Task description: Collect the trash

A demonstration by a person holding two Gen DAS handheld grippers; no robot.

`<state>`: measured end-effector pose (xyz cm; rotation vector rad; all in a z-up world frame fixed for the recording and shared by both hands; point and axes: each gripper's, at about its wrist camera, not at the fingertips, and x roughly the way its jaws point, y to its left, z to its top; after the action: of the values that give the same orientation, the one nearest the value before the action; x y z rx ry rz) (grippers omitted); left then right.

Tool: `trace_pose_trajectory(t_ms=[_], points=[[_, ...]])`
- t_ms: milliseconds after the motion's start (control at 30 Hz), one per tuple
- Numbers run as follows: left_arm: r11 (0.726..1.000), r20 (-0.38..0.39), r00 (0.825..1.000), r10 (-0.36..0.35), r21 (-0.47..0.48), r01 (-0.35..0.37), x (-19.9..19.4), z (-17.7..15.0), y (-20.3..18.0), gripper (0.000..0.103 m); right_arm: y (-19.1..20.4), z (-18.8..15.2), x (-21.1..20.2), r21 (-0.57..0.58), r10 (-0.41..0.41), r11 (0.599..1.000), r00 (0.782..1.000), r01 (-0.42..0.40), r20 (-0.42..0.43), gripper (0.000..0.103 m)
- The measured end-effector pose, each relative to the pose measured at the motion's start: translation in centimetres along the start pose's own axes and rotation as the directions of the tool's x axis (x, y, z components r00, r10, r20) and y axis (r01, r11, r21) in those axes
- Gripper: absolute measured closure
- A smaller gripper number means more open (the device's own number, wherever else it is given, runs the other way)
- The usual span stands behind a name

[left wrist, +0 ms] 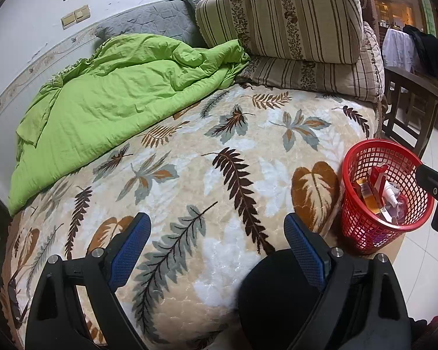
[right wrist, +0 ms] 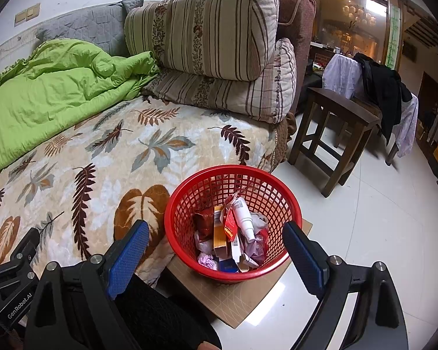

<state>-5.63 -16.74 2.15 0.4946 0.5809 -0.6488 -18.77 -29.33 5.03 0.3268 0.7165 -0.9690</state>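
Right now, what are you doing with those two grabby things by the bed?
A person is tidying up trash with a gripper in each hand. The red basket stands on the floor beside the bed and already holds wrappers, small boxes and a white bottle. The left gripper hangs open over the leaf blanket, and the right gripper hangs open over the basket. Neither holds anything.
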Motion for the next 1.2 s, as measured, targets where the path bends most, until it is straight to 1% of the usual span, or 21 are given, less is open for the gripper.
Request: trace_pose_trajectory(t_ms=[1200], points=[[1.0, 0.001, 1.0, -0.001, 0.001, 0.001, -0.11, 0.02, -0.08, 0.011, -0.12, -0.33, 0.43, -0.001, -0.003, 1.0, 1.0, 0.003, -0.015, 0.008]])
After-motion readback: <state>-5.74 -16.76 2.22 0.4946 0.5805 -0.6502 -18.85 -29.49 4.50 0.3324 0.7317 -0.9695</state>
